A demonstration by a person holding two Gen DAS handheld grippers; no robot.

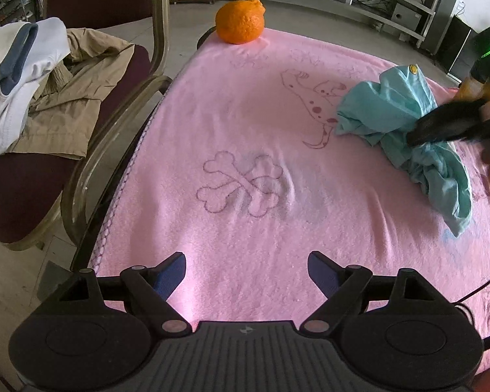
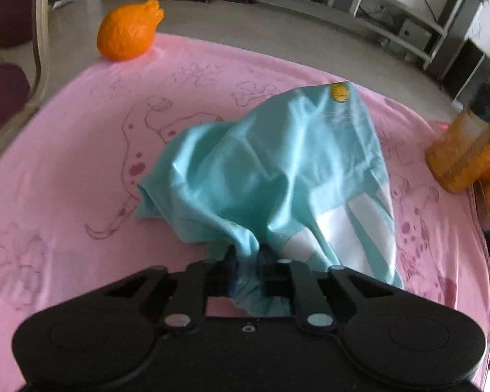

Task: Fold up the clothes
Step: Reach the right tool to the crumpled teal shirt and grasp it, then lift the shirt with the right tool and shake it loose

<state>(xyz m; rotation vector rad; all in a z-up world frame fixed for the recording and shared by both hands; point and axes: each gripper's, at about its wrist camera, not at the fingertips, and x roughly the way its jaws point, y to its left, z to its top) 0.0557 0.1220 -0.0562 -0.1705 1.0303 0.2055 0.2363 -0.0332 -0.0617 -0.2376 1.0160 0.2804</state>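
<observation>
Left wrist view angled down across pink towel (image 1: 245, 150), right wrist view closer, both showing orange (image 1: 240, 21).

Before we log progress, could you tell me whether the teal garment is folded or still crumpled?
Crumpled: the teal garment lies bunched in loose creases on the pink towel.

- The blanket (image 1: 245, 137) is showing pale pink all over, with outlined crossed bones and a spotted dog drawn in dull purple-red.
- The garment (image 2: 277, 170) is glowing light turquoise, flashing white stripes at its near right and a small yellow badge at the far edge.
- Far left, the citrus fruit (image 1: 240, 21) is sitting bright orange.
- On the maroon chair (image 1: 23, 189), a beige jacket (image 1: 72, 98) and white-and-blue clothing (image 1: 13, 75) are lying.
</observation>
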